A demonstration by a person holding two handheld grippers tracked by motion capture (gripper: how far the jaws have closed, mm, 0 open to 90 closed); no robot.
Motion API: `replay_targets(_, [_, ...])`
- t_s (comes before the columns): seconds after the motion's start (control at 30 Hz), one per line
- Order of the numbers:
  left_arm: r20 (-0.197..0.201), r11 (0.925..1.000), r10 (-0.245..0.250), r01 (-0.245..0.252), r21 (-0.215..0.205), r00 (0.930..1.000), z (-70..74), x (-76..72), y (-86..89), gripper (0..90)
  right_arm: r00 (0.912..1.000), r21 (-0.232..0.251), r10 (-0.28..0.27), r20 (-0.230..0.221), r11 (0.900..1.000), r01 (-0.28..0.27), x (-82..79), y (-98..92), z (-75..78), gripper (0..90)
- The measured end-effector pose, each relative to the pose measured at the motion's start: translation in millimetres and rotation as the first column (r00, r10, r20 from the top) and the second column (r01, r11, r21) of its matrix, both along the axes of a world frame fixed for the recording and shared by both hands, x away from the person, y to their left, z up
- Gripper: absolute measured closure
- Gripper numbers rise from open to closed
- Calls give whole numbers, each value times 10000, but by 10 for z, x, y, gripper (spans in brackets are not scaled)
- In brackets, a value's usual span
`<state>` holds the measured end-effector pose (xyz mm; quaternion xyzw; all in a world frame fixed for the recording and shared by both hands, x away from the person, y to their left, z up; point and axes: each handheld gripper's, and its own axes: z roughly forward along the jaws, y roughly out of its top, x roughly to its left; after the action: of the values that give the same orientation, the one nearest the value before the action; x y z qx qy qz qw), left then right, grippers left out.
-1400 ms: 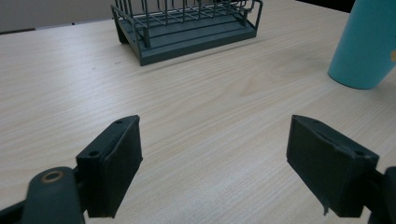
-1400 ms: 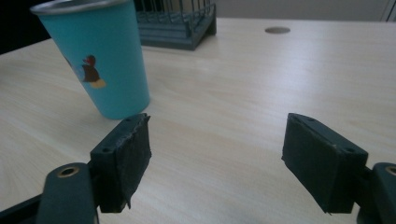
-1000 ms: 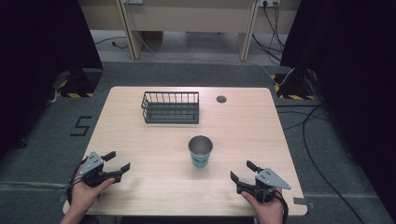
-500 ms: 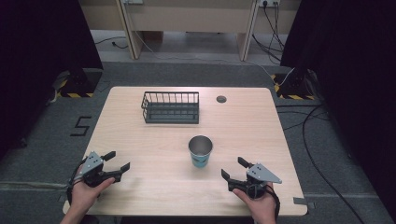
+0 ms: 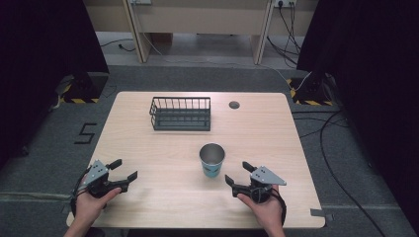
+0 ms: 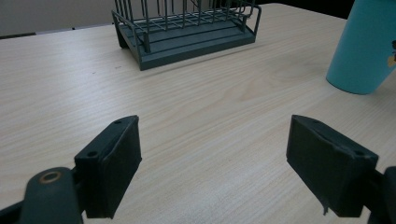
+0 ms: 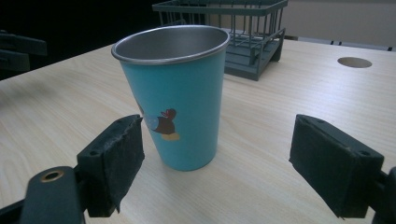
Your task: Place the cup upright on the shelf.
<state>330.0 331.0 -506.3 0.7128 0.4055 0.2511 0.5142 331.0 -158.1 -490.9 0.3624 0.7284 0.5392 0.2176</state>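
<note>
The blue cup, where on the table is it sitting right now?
In the high view the blue cup stands upright near the table's middle, nearer the person than the wire basket, just ahead of the open right gripper.

High view: a fixed camera above the near edge looks forward and down on the whole pale wooden tabletop [image 5: 148, 148]. Left gripper view: low above the wood, facing along its own jaws toward the dark green wire basket [image 6: 187, 25]. Right gripper view: equally low, close to the turquoise steel-rimmed cup [image 7: 175, 98]; all three views share cup and basket.
</note>
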Motion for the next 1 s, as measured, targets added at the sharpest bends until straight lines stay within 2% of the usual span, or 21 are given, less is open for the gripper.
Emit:
replay_targets(0.07, [2,10000,-15,15,14,10000,3,-2,-3,173,9999,1,40,-120,10000,-40,20,36,-12,183])
replay_targets(1.0, [-104,9997,-156,154,-187,9998,-2,-3,-30,175,9980,7,505,-385,9987,-505,140,340,-114,163])
